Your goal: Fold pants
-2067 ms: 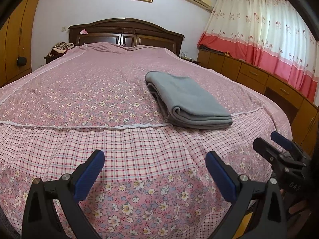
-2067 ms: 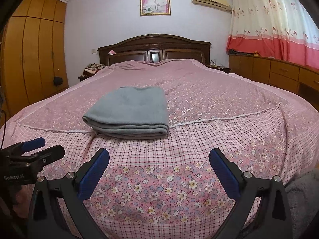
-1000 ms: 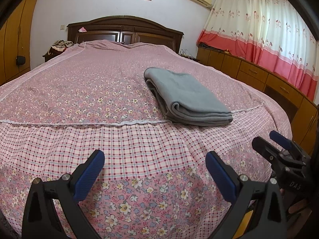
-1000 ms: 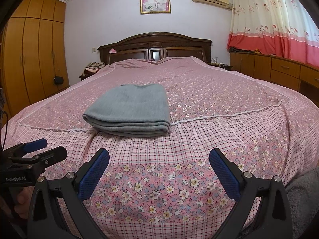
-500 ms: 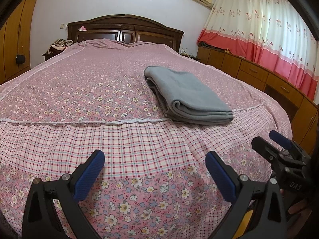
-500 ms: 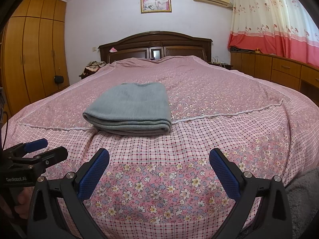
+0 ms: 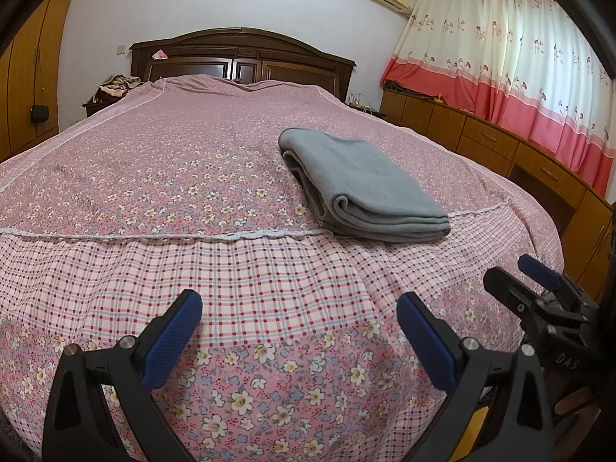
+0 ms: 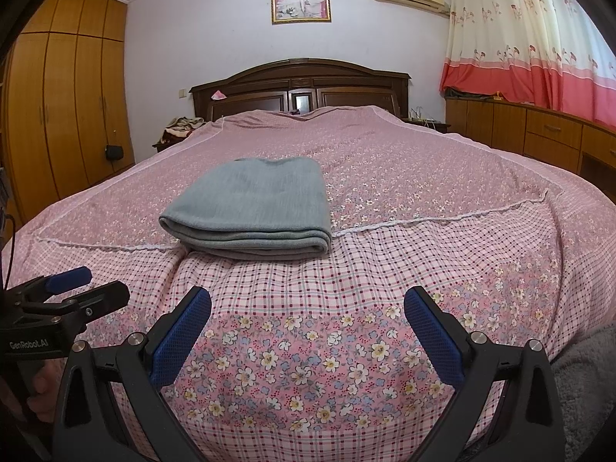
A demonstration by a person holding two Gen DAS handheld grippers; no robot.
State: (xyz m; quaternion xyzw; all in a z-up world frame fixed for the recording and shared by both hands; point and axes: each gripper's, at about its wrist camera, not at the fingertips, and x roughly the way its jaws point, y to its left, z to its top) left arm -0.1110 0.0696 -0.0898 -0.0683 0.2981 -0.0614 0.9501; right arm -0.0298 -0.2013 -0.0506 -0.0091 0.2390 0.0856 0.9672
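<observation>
Grey pants (image 7: pixel 358 184) (image 8: pixel 256 204) lie folded into a neat stacked rectangle on the pink floral bedspread (image 7: pixel 173 177) (image 8: pixel 423 192), near the foot of the bed. My left gripper (image 7: pixel 298 327) hovers open over the foot edge, short of the pants and to their left, holding nothing. My right gripper (image 8: pixel 308 319) is open too, just in front of the pants, empty. Each gripper shows at the side of the other's view: the right gripper (image 7: pixel 539 285) and the left gripper (image 8: pixel 77 288).
A dark wooden headboard (image 8: pixel 300 84) stands at the far end. Wooden wardrobes (image 8: pixel 65 107) line the left wall. Low cabinets (image 7: pixel 500 146) under red-and-cream curtains (image 7: pixel 519 69) run along the right. A hand (image 8: pixel 38 385) holds the left gripper's handle.
Both grippers have sunk slightly and stay open at the foot of the bed. The folded pants have not moved.
</observation>
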